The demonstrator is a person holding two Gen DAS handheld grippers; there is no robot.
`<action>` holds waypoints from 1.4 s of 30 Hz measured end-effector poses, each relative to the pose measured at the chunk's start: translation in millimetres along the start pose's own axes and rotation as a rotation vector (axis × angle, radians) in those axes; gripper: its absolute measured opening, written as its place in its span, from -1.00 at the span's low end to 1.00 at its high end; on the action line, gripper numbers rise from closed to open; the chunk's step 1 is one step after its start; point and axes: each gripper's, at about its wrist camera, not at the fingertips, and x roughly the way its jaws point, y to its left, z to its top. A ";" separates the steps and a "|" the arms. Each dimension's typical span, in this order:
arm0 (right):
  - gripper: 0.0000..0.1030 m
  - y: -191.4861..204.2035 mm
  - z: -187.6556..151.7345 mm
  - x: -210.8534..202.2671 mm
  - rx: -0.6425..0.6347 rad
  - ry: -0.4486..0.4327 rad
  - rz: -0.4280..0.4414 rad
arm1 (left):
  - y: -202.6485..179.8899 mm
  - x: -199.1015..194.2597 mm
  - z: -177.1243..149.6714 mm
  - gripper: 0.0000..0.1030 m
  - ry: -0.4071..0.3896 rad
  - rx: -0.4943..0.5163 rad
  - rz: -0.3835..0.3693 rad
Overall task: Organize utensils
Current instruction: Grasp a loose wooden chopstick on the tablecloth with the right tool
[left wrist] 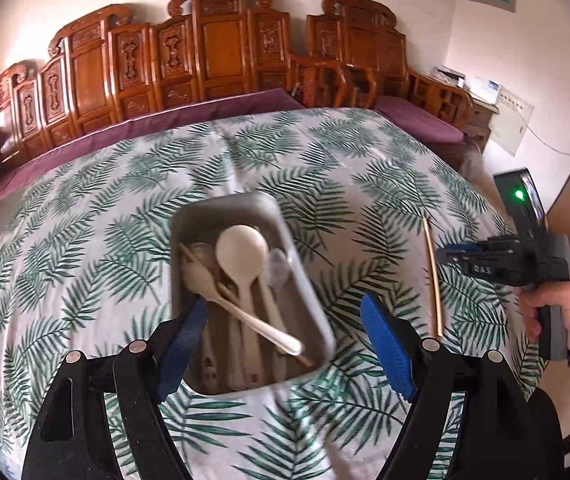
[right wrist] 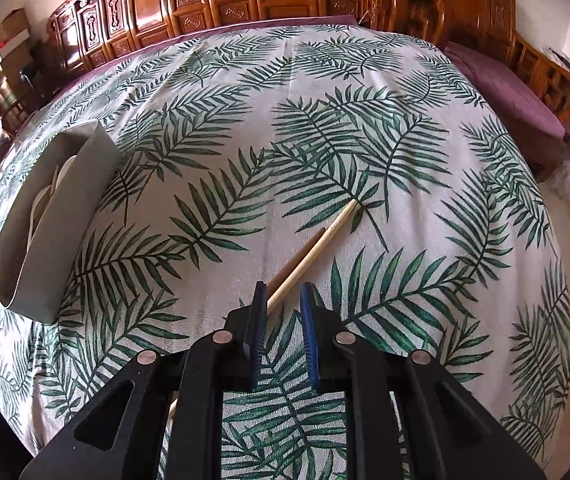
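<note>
A grey tray [left wrist: 305, 276] on the leaf-print tablecloth holds a white ladle [left wrist: 243, 248], white spoons [left wrist: 245, 316] and a chopstick; it also shows at the left of the right wrist view [right wrist: 65, 216]. My left gripper [left wrist: 285, 340] is open, its blue pads on either side of the tray's near end, above it. A wooden chopstick [right wrist: 317, 246] lies on the cloth to the right of the tray, also visible in the left wrist view [left wrist: 432, 276]. My right gripper [right wrist: 283, 312] hovers over the chopstick's near part, jaws a little apart, not closed on it.
The table [right wrist: 405, 120] is covered by a white cloth with green leaves. Carved wooden chairs [left wrist: 221, 48] and purple cushions [right wrist: 505, 88] line the far edge. The right hand and gripper body [left wrist: 525, 264] appear at the right of the left wrist view.
</note>
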 end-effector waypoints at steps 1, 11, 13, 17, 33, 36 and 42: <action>-0.63 0.4 -0.6 1.6 0.000 0.001 0.000 | -2.6 0.5 -1.5 0.47 0.002 0.004 -0.002; -0.64 7.7 1.3 7.0 -0.026 0.030 -0.098 | -27.0 13.1 -9.7 0.47 0.035 0.031 -0.032; -0.64 6.5 1.4 6.1 -0.026 0.044 -0.117 | -31.5 15.4 -9.5 0.47 0.038 0.039 -0.034; -0.66 -9.4 2.1 11.0 0.061 0.076 -0.085 | -41.3 21.2 -10.2 0.47 0.045 0.048 -0.042; -0.65 -3.4 8.4 11.5 0.069 0.056 -0.057 | -47.7 21.0 -16.4 0.47 0.056 0.061 -0.048; -0.65 -2.4 8.0 9.8 0.045 0.063 -0.090 | -48.1 21.3 -16.9 0.47 0.059 0.061 -0.053; -0.65 -5.5 15.5 14.9 0.078 0.080 -0.101 | -56.4 28.2 -16.7 0.47 0.066 0.073 -0.058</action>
